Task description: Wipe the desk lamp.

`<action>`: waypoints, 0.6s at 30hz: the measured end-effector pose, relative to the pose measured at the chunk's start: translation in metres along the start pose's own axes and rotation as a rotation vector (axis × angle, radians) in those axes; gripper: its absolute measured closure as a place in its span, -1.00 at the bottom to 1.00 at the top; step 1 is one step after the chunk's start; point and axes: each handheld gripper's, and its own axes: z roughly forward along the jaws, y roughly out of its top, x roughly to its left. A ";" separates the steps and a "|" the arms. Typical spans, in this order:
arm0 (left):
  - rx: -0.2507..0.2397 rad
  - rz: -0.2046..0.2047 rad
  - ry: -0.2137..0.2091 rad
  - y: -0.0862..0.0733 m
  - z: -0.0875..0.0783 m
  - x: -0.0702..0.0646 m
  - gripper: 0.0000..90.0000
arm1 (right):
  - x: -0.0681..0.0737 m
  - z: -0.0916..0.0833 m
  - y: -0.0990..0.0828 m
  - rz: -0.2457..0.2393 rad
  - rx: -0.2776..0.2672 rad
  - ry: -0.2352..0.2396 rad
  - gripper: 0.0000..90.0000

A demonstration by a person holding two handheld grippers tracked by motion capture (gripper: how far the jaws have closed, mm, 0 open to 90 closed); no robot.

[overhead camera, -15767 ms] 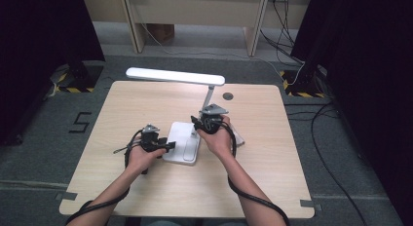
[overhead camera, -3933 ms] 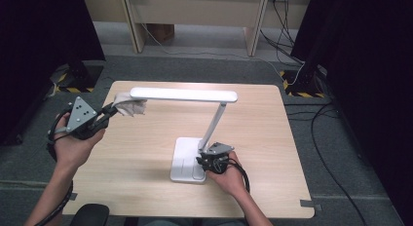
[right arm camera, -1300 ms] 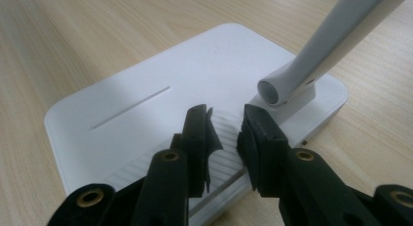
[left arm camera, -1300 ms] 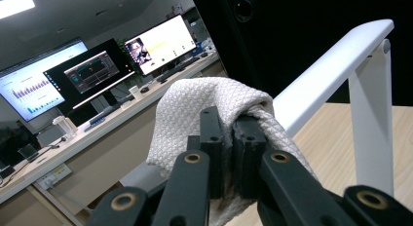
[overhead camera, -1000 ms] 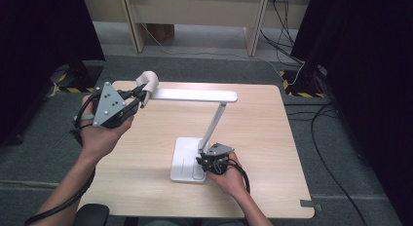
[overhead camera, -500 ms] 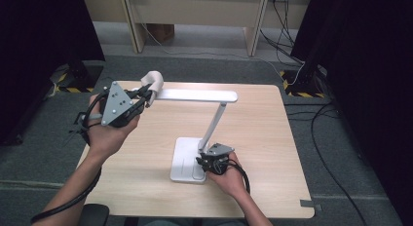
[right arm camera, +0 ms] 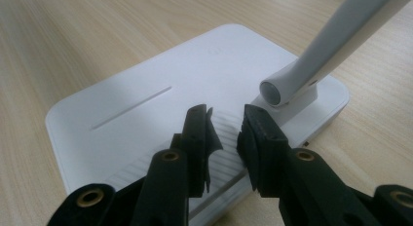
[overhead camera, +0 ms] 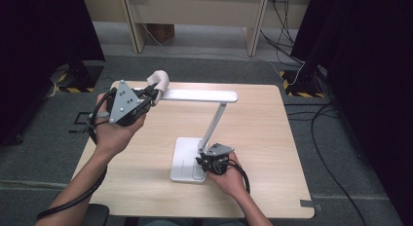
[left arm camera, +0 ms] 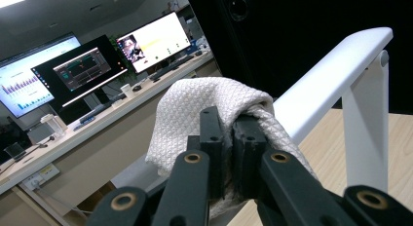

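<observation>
One white cloth [left arm camera: 204,102] sits pinched in the closed left gripper [overhead camera: 146,97], draped over the lamp head's [overhead camera: 199,95] free end, toward ten o'clock on the table [overhead camera: 272,138]; its lower folds hide behind the jaws. At six o'clock, the right gripper [right arm camera: 224,126] rests on the lamp base [right arm camera: 146,104], jaws slightly apart, gripping nothing. The stem's [right arm camera: 341,36] top is cut off.
</observation>
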 end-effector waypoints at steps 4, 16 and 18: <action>0.000 -0.002 -0.001 0.001 0.002 -0.001 0.88 | 0.000 0.000 0.000 -0.001 0.000 0.000 0.61; 0.000 0.000 -0.011 0.005 0.009 -0.008 0.88 | 0.000 0.000 0.000 -0.002 -0.003 0.000 0.61; -0.002 0.000 -0.015 0.006 0.011 -0.010 0.88 | 0.000 0.000 0.000 0.000 -0.002 0.000 0.61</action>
